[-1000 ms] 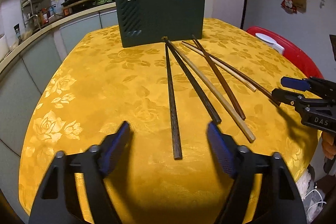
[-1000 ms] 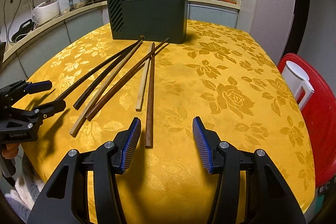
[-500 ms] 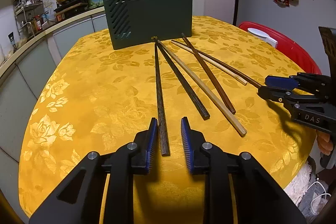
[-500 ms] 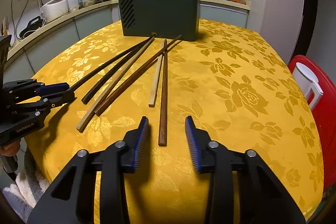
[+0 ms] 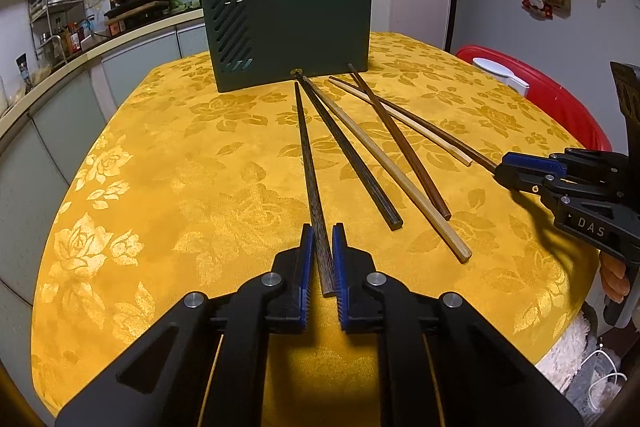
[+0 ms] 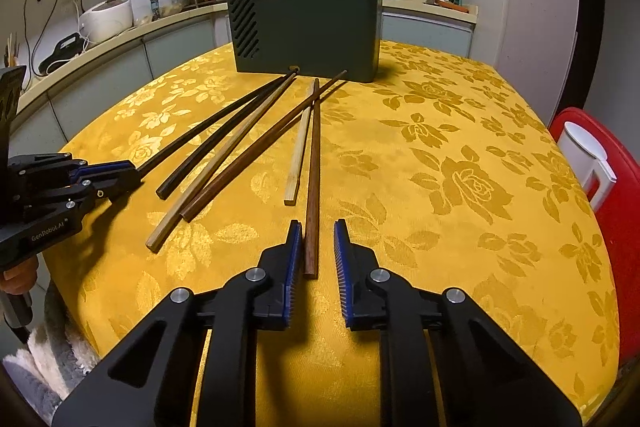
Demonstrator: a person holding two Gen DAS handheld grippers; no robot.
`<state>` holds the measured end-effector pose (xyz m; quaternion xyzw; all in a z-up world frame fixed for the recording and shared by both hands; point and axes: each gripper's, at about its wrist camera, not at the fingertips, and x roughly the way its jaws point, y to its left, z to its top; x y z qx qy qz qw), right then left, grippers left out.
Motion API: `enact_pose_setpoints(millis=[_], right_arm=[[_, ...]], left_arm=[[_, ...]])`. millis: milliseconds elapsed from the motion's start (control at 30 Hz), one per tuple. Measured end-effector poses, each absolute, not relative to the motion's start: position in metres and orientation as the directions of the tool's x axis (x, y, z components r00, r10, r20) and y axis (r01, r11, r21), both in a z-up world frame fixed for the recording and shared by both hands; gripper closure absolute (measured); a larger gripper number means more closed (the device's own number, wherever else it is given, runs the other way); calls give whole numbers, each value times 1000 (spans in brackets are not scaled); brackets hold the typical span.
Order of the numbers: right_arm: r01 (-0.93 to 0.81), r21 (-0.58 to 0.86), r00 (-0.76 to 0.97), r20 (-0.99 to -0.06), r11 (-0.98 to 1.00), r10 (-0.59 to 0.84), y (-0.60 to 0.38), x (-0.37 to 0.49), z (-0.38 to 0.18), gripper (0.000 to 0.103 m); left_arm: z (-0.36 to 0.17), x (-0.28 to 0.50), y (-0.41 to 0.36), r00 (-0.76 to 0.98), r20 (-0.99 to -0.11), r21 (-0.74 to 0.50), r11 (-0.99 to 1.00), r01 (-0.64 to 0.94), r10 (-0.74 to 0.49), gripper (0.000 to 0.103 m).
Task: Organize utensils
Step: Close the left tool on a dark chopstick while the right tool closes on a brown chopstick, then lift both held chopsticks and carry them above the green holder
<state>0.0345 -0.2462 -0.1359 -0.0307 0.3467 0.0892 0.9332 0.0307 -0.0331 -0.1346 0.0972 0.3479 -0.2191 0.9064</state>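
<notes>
A round table with a yellow cloth full of gold roses (image 5: pixel 192 187) holds a dark green plastic utensil box (image 5: pixel 296 35) at its far side. A few sticks stand up inside the box. Six long chopsticks lie on the cloth in front of it, spread out like a fan, with their far tips close to the box.

The left gripper (image 5: pixel 320 247) is low over the near edge of the table. Its jaws are closed on the near end of a dark, speckled wooden chopstick (image 5: pixel 308 163), and both blue pads press on it. This chopstick is the one farthest to the left in the left wrist view, and it runs straight away toward the box.

The right gripper (image 6: pixel 316 247) is also low over the near edge. Its jaws are closing around the near end of a reddish-brown wooden chopstick (image 6: pixel 313 163). The stick lies between the blue pads, close to the left pad, with a gap on the right side.

Between these two sticks lie a black chopstick (image 5: pixel 348 151), a long pale bamboo chopstick (image 5: pixel 384 167), a thin dark brown chopstick (image 6: pixel 256 151) and a short pale chopstick (image 6: pixel 299 151).

A red plastic stool with a white jug on it (image 6: pixel 588 155) stands just beside the table on the right.
</notes>
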Motion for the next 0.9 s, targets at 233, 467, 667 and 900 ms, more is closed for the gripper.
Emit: enact_pose_setpoints(millis=[233,467,667,900], right_arm=[[-211,-3,726,-670,978,154,-244,38,-134,95],[-194,37,707,-687,980,166,-251,37,-127,96],[-170,111,738,-644,979,201,-269,30,-103,96],[-156,130,793,-575,979,203,-279,19,-69,96]], left_arm=[[-134,32,-32,660,-677,18,889,458,-326,94],[-131,34,-28,656,-686,11,897,442,-315,95],[-107,29,-20,694,-639,-3,903,429,-332,96],[-76,25,-11,739,-581,-4,909,416,-341,96]])
